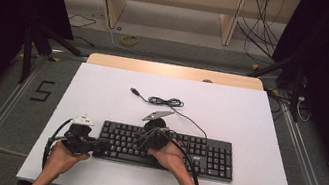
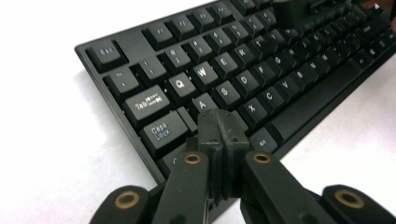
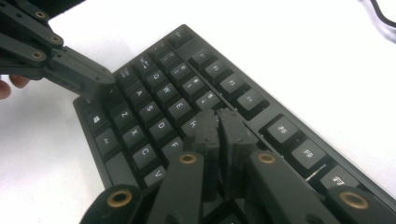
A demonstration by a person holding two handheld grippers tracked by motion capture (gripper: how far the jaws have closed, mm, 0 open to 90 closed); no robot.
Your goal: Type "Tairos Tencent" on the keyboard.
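Note:
A black keyboard (image 1: pixel 202 155) lies across the near half of the white board (image 1: pixel 101 92). Its cable (image 1: pixel 166 102) runs back to a loose coil and a USB plug (image 1: pixel 135 90). My left gripper (image 1: pixel 102 145) is shut, its tips over the keyboard's left end. In the left gripper view the closed tips (image 2: pixel 218 122) hover just below the A key of the keyboard (image 2: pixel 261 70). My right gripper (image 1: pixel 138 141) is shut, held over the letter keys left of centre. Its tips (image 3: pixel 218 120) sit close above the keyboard (image 3: pixel 154 102) near the R and F keys. The left gripper (image 3: pixel 100 79) reaches in from that view's upper left.
Bare white board surrounds the keyboard on every side. Past the board's far edge a wooden tabletop (image 1: pixel 176 70) shows. Beyond it the floor holds shelf legs, loose cables and a yellow ring (image 1: pixel 129 40). A "5" (image 1: pixel 42 90) is marked on the floor at left.

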